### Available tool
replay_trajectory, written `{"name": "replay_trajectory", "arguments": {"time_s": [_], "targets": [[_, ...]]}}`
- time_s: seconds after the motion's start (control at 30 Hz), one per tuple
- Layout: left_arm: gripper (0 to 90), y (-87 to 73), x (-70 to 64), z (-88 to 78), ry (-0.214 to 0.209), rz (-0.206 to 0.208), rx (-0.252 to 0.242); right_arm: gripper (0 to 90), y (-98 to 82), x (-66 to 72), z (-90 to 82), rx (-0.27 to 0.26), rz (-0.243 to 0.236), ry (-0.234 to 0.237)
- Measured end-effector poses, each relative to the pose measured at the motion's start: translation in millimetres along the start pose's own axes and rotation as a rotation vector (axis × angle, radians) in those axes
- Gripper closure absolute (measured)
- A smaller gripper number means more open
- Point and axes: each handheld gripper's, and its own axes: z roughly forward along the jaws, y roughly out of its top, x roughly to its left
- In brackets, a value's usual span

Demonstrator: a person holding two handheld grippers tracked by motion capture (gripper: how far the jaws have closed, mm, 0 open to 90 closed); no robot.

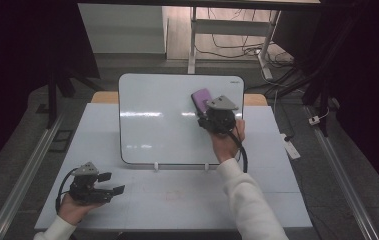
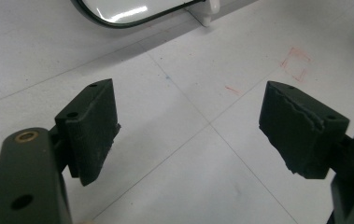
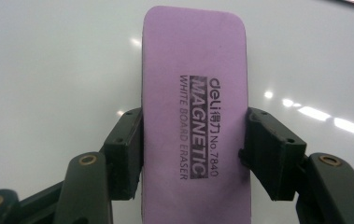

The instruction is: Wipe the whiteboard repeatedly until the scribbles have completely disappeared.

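Nearest, the left gripper (image 1: 112, 183) rests idle on the desk (image 1: 177, 200) with jaws spread and nothing between them, while farther off the right gripper (image 1: 203, 112) clamps the purple eraser (image 3: 195, 121) against the whiteboard (image 1: 152, 120), apparently mid-wipe, so the next stroke needs steady pressure across its unobstructed surface.

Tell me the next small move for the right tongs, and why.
Probably sweep the purple eraser across the whiteboard. The right tongs already clamp it by its long sides over the board's upper right, while the left tongs rest open, apart.
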Motion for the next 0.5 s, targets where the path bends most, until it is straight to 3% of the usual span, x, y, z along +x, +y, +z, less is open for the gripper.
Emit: {"name": "replay_trajectory", "arguments": {"time_s": [0.13, 0.23, 0.33, 0.5], "targets": [[20.4, -0.3, 0.4, 0.2, -0.001, 0.0, 0.001, 40.8, -5.8, 26.2, 3.6, 0.012, -0.052, 0.072], [20.4, -0.5, 0.4, -0.1, -0.001, -0.001, 0.0, 40.8, -12.2, 34.0, 2.9, 0.024, -0.059, 0.125], [20.5, -0.2, 1.1, 0.0, -0.001, 0.0, -0.001, 40.8, -17.9, 32.7, -2.9, 0.038, -0.063, 0.165], [20.5, 0.5, 1.6, 1.3, 0.001, -0.001, 0.002, 40.8, -30.6, 20.3, -27.1, 0.018, -0.027, 0.209]]}}
